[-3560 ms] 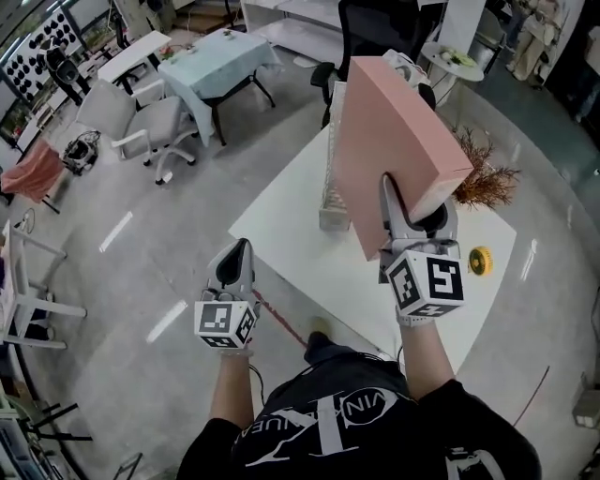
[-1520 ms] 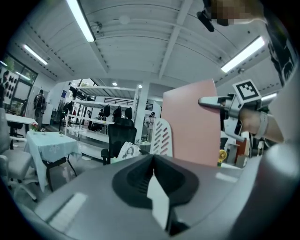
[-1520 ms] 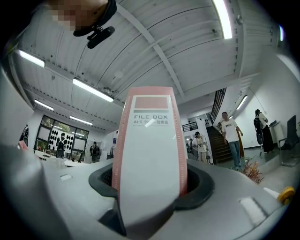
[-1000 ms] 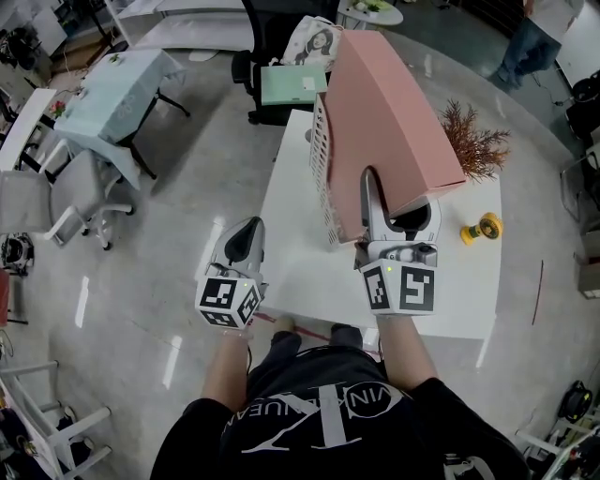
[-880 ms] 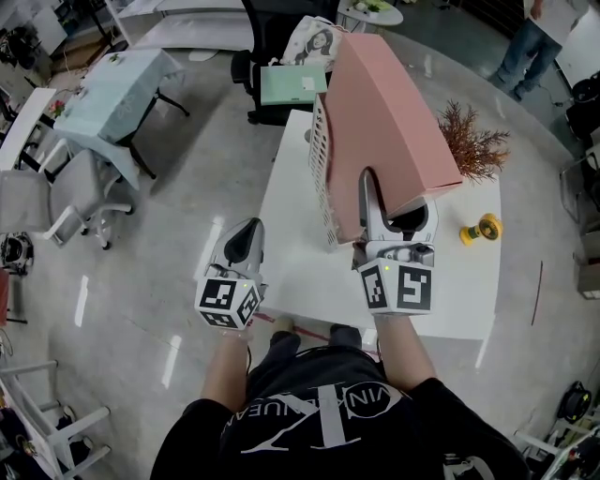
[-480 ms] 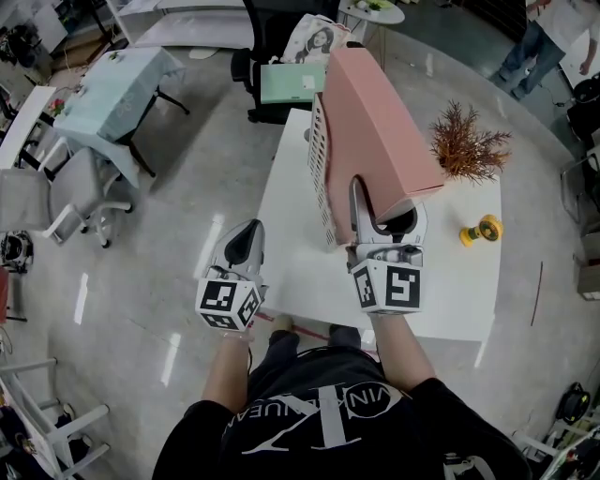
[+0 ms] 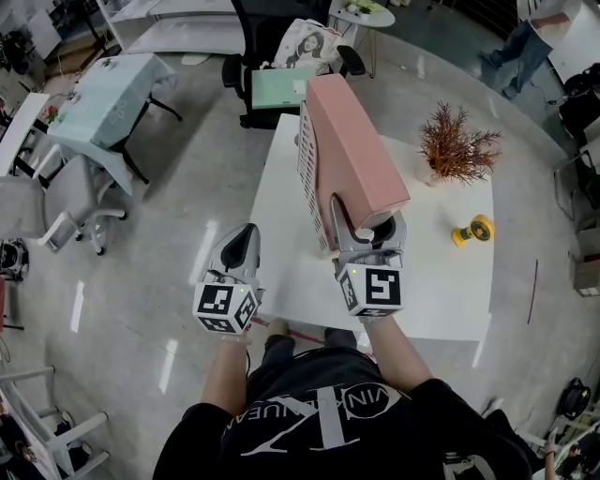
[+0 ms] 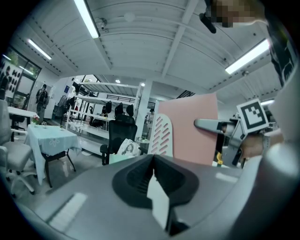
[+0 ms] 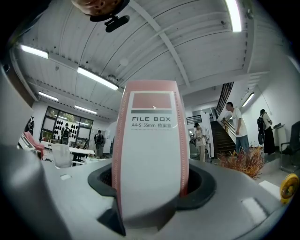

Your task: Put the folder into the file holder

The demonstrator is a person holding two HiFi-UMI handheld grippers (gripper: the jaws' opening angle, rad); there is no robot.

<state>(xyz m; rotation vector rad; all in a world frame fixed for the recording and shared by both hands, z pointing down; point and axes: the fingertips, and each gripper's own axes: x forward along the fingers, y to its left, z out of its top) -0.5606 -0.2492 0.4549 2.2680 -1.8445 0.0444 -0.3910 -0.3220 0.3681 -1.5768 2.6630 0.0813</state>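
Note:
A tall pink folder (image 7: 352, 155), a box file with a white spine label (image 9: 151, 154), stands tilted on the white table (image 7: 441, 281). It presses against the right side of the white slatted file holder (image 7: 307, 173). My right gripper (image 7: 367, 220) is closed round the folder's near lower end; its jaws are opening slightly with the spine still between the pads. My left gripper (image 7: 242, 246) hangs shut and empty over the floor, left of the table. In the left gripper view the shut left gripper (image 8: 152, 159) faces the folder (image 8: 190, 129), the holder (image 8: 161, 136) and the right gripper (image 8: 220, 126).
A dried reddish plant (image 7: 455, 145) and a small yellow object (image 7: 472, 231) sit on the table's right half. A black office chair (image 7: 281, 28) with a green folder (image 7: 277, 89) stands behind the table. A pale blue table (image 7: 103, 94) stands at the left.
The right gripper has carried the folder left and down, from leaning over the table's middle to resting against the file holder. The left gripper has stayed where it was.

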